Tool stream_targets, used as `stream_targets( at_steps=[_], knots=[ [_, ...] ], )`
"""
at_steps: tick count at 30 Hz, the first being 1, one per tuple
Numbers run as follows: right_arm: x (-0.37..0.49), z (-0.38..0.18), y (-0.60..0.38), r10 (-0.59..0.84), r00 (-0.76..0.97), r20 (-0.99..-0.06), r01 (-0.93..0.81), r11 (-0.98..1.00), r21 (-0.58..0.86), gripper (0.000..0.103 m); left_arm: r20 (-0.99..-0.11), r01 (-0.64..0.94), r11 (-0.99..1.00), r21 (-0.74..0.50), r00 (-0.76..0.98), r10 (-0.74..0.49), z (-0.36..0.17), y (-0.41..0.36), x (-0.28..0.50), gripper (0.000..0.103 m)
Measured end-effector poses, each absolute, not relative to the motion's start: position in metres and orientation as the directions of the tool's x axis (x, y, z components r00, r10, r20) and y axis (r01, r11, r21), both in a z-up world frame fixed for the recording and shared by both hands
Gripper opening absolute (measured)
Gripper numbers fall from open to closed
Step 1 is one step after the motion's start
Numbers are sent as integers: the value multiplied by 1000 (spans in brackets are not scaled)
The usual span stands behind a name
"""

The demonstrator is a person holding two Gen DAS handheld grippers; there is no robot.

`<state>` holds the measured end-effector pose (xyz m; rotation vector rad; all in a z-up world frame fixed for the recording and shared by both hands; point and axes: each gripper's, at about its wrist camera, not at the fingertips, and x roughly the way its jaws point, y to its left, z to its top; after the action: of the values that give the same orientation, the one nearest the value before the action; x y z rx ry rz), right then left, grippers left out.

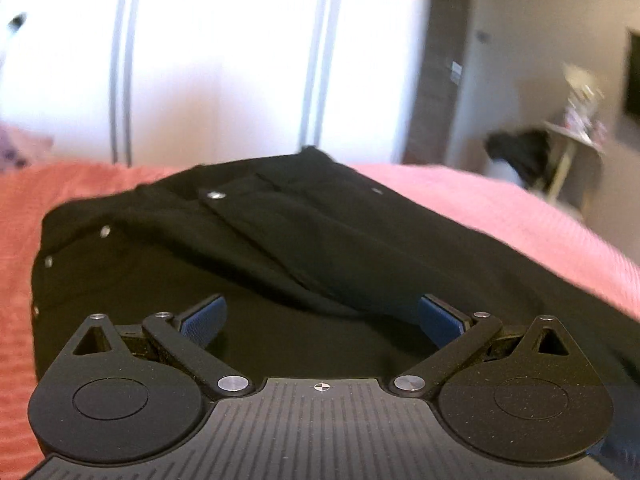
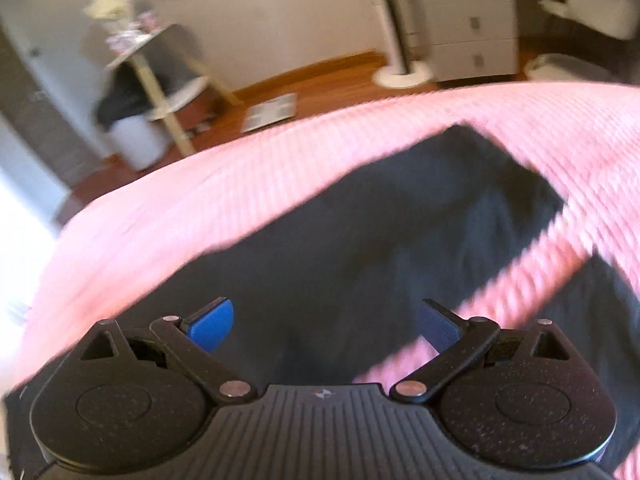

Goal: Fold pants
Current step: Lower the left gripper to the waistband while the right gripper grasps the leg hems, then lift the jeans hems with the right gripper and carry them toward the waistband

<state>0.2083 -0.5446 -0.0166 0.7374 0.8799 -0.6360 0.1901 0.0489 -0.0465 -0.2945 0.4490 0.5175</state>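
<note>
On the pink bedspread (image 1: 500,208), both claws, left (image 1: 322,320) and right (image 2: 324,326), hover spread above black pants (image 1: 280,232).

One pair of black pants (image 1: 280,240) lies on one pink bedspread (image 1: 500,208), its two legs showing in the right wrist view with a strip of pink between them. Six small metal studs show on the pants near the bedspread's left edge, counting the waist button (image 1: 216,195). Two grippers are in view, the left gripper (image 1: 320,316) and the right gripper (image 2: 325,322), each with two blue pads. One drawer unit (image 2: 466,20) shows three drawers. One white bin (image 2: 136,140) stands on the floor.
</note>
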Motion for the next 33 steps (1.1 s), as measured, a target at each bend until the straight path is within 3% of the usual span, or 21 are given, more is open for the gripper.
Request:
stream_targets(
  at_steps=[7, 13, 16, 18, 20, 26, 30, 33],
  knots=[
    [280, -58, -620, -190, 338, -922, 911, 311, 271, 78, -497, -551, 792, -262, 781, 379, -70, 58, 204, 103],
    [301, -72, -638, -194, 195, -961, 942, 310, 128, 48, -495, -566, 767, -302, 781, 381, -78, 64, 209, 103],
    [299, -75, -640, -196, 192, -962, 930, 351, 114, 37, -490, -581, 761, -288, 772, 405, -82, 60, 210, 103],
    [296, -73, -639, -189, 220, -957, 919, 369, 138, 21, -491, -592, 760, -267, 763, 422, -82, 56, 215, 103],
    [291, -69, -638, -187, 242, -952, 914, 372, 160, 14, -488, -600, 761, -246, 755, 438, -83, 50, 214, 103],
    [285, -61, -634, -178, 240, -954, 927, 333, 171, 12, -508, -592, 762, -262, 756, 413, -78, 58, 213, 103],
    [288, -64, -642, -162, 220, -962, 959, 216, 183, 21, -697, -578, 814, -60, 608, 381, -46, 61, 241, 103],
    [295, -78, -644, -147, 175, -974, 970, 194, 145, 23, -764, -528, 849, -22, 556, 326, -13, 65, 255, 103]
  ],
)
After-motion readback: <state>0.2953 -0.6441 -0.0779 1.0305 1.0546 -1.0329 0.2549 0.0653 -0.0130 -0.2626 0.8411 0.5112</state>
